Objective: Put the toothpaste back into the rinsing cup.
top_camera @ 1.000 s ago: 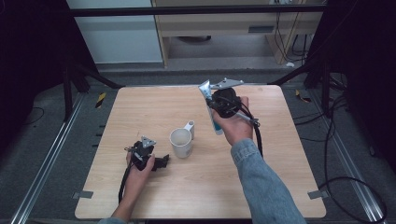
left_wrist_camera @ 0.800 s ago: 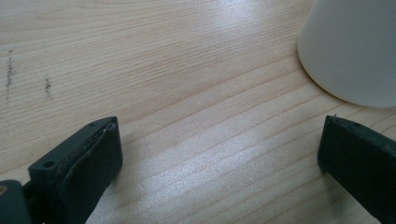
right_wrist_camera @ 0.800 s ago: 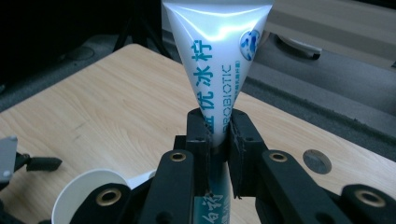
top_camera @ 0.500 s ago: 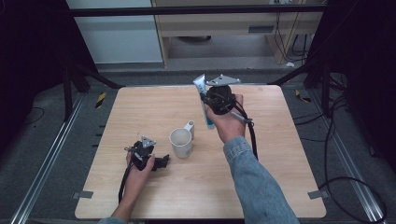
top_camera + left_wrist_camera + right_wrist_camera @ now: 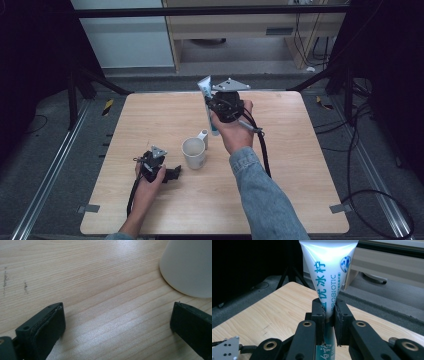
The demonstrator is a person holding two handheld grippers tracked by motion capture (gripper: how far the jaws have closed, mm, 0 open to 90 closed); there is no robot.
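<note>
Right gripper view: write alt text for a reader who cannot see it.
The right hand-held gripper clamps a white and blue toothpaste tube between its two black jaws, crimped end up. Behind it lie the light wooden table and a dark floor.

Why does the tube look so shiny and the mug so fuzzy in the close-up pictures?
In the right gripper view, overhead light glares off the toothpaste tube, whitening its upper part, while the room behind is dark. In the left gripper view, the white mug sits too close, so it blurs, and a bright sheen lies on the table. The high view is dim at its edges.
</note>
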